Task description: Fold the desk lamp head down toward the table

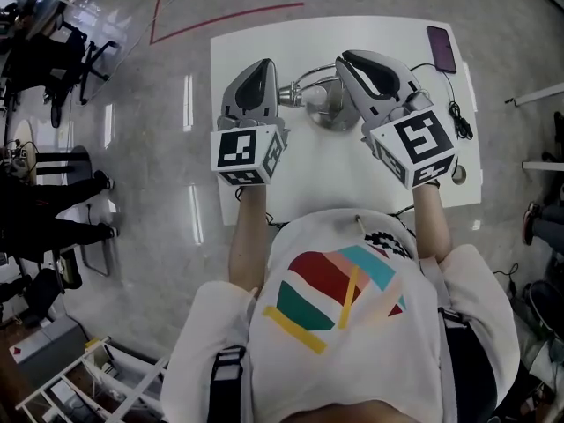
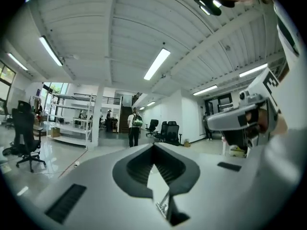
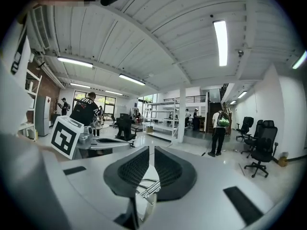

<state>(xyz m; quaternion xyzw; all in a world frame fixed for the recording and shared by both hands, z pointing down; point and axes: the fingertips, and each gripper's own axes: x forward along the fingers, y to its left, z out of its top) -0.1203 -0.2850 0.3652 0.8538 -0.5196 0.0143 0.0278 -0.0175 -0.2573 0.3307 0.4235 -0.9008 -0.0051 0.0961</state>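
The desk lamp (image 1: 328,106) stands on the white table (image 1: 256,38): a round metal base with a curved chrome arm (image 1: 304,79) reaching left. Both grippers are held up above it and point away from me, level across the room. My left gripper (image 1: 258,64) hovers over the arm's left end, jaws pressed together and empty (image 2: 153,145); a bit of chrome (image 2: 164,206) shows below them. My right gripper (image 1: 351,60) is above the base, jaws together but for a thin slit, nothing between them (image 3: 149,150). The lamp's metal (image 3: 147,188) lies beneath. The lamp head is mostly hidden.
A dark phone (image 1: 441,48) lies at the table's far right corner with a black cable (image 1: 458,117) running along the right edge. Office chairs (image 1: 53,60) and a seated person (image 1: 53,210) are off to the left on the shiny floor.
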